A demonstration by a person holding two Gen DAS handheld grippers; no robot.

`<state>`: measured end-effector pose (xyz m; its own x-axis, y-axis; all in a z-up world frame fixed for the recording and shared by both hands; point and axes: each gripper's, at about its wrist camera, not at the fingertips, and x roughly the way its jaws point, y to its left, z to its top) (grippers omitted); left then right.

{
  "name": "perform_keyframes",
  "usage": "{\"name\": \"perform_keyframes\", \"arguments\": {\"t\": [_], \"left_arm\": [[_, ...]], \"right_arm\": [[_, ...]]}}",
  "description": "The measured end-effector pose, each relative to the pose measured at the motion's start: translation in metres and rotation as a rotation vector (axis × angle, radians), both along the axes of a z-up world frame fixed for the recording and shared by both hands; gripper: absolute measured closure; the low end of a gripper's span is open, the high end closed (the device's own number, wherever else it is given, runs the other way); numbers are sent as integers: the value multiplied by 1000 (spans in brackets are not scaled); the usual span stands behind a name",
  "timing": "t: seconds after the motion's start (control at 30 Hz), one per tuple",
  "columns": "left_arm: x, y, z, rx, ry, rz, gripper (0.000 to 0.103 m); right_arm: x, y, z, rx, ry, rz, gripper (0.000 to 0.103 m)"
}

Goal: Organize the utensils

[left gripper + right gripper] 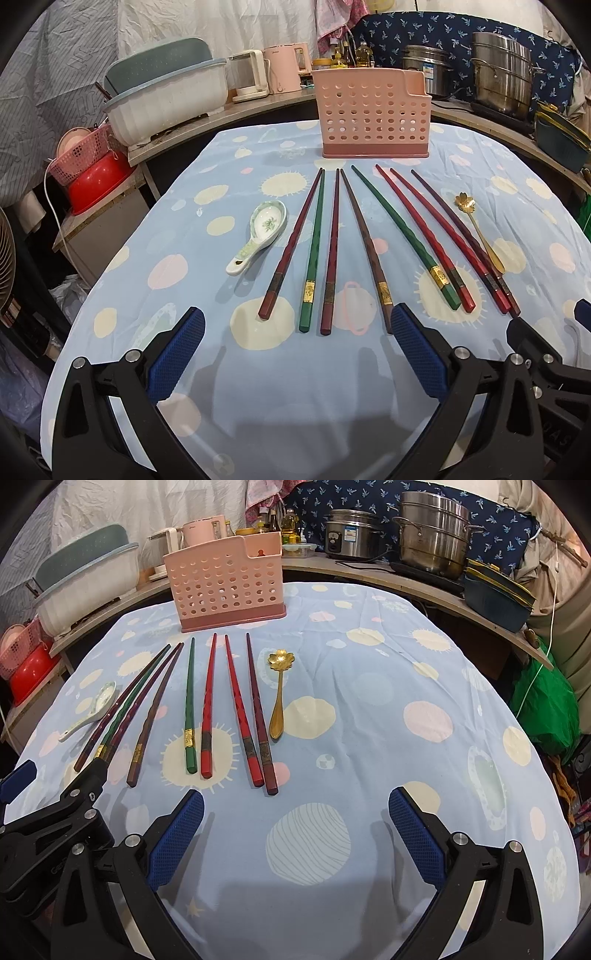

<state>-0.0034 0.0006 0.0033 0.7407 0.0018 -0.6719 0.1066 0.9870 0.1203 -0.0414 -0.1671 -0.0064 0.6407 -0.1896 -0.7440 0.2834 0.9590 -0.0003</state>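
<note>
Several chopsticks [362,243] [207,705] in red, green and brown lie fanned out on the blue patterned tablecloth [280,387] [369,686]. A white ceramic spoon [258,232] [92,709] rests left of them, and a gold flower-headed spoon [480,232] [279,694] lies to their right. A pink perforated utensil holder [371,114] [229,583] stands upright behind them. My left gripper [297,325] hovers open just short of the chopsticks' near ends. My right gripper [295,805] is open over bare cloth, right of the chopsticks. Neither holds anything.
Behind the table runs a curved counter with a white dish rack [166,99], a pink kettle [288,66], a rice cooker [351,535] and a steel steamer pot [432,531]. A red basin [99,184] sits at far left, a green bag [546,705] at right.
</note>
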Motion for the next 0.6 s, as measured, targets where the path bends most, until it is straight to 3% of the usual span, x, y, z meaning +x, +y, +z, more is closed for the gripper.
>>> {"name": "perform_keyframes", "arguments": {"t": [0.6], "left_arm": [[1,-1,-1,-3,6,-5,7]], "right_arm": [[-1,1,1,4,-7,-4,6]]}}
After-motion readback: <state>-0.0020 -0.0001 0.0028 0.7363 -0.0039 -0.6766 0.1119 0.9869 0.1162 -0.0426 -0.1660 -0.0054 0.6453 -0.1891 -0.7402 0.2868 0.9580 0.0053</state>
